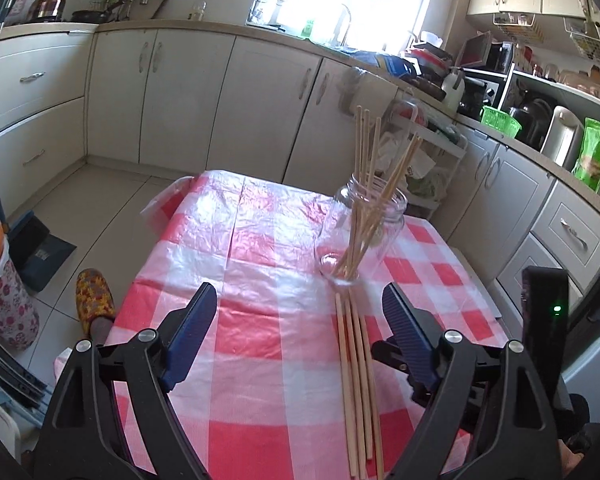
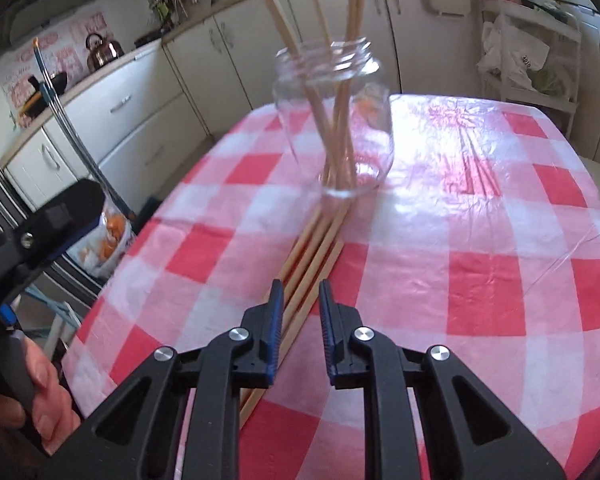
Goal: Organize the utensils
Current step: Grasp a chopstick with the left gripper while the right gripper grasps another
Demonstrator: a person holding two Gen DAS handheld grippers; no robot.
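Note:
A clear glass jar stands on the red-and-white checked table and holds several wooden chopsticks upright. Several more chopsticks lie flat on the cloth in front of the jar. My left gripper is wide open and empty, hovering left of the loose chopsticks. In the right wrist view the jar is ahead and the loose chopsticks run under my right gripper. Its jaws stand a narrow gap apart just above the sticks and hold nothing.
White kitchen cabinets surround the table. A cluttered counter runs on the right with a wire trolley beside the table. A dustpan and a patterned bin stand on the floor at left.

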